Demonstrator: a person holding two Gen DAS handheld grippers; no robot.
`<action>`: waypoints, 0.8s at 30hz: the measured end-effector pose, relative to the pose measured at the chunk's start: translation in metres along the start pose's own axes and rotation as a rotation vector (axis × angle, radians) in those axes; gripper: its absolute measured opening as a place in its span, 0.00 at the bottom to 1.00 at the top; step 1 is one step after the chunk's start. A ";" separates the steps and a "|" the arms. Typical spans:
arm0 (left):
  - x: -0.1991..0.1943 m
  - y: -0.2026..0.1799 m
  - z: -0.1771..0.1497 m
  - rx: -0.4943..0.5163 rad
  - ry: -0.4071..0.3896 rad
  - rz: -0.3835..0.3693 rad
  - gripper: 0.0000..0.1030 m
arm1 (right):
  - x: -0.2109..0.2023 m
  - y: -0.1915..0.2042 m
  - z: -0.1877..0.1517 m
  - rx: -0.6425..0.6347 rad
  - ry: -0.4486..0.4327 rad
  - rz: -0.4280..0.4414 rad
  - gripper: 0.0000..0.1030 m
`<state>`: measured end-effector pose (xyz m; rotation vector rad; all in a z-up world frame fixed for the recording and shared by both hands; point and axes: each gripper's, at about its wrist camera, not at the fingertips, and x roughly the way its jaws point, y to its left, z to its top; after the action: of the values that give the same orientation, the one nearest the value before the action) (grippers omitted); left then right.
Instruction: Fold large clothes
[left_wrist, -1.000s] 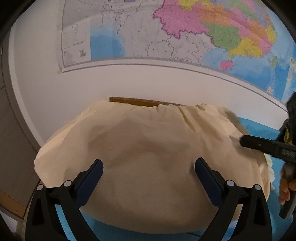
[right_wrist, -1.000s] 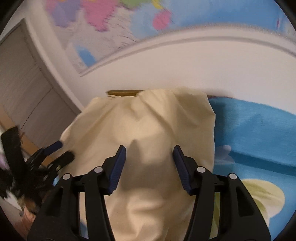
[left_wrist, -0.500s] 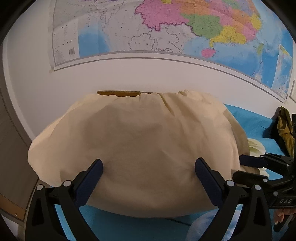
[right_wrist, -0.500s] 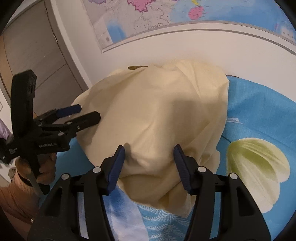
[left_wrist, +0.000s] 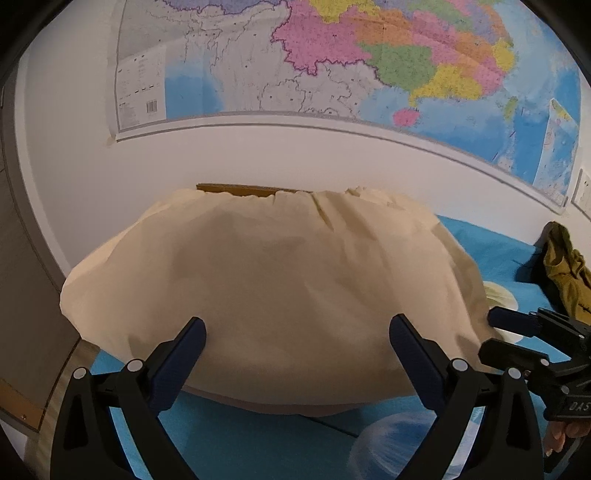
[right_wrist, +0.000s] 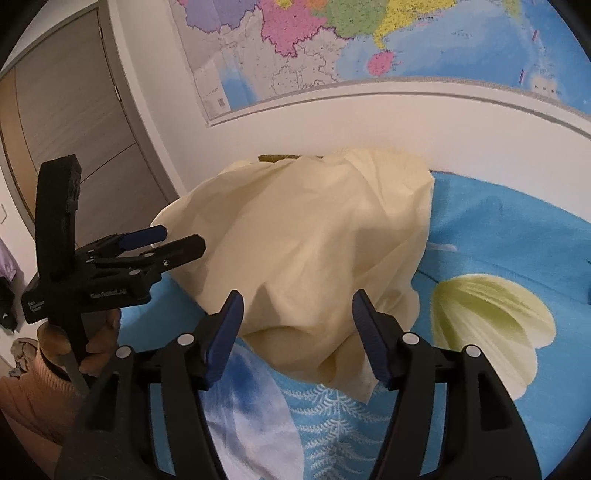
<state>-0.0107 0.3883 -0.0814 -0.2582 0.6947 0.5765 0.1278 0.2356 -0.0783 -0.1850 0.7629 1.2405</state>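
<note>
right gripper (right_wrist: 297, 332) backed off the big cream fabric garment (right_wrist: 314, 236), jaws opening and empty, left gripper (left_wrist: 297, 354) wide apart, empty

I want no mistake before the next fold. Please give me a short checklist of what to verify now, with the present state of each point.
1. Left gripper free of cloth: ok, its fingers stand wide open before the cream garment, nothing pinched.
2. Right gripper free of cloth: ok, its fingers are opening; the cloth edge lies in front, not pressed.
3. Garment lies flat: not ok, it is a puffed, creased heap on the blue sheet.
4. An edge or corner to take: ok, a corner points toward the right gripper.
5. Far side of the garment: cannot tell, it is hidden near the wall.
6. Olive cloth out of the way: ok, it lies apart.
</note>
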 end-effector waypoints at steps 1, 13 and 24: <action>0.001 -0.001 -0.001 0.002 0.003 0.004 0.93 | 0.007 0.000 0.003 -0.004 0.008 -0.003 0.59; -0.005 -0.002 0.000 -0.022 0.007 0.001 0.93 | 0.004 -0.007 -0.004 0.034 0.021 -0.008 0.61; -0.021 -0.013 -0.008 -0.034 -0.012 0.001 0.93 | -0.014 0.004 -0.009 0.016 -0.022 -0.026 0.72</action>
<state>-0.0204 0.3661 -0.0731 -0.2856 0.6736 0.5911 0.1191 0.2213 -0.0754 -0.1672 0.7494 1.2099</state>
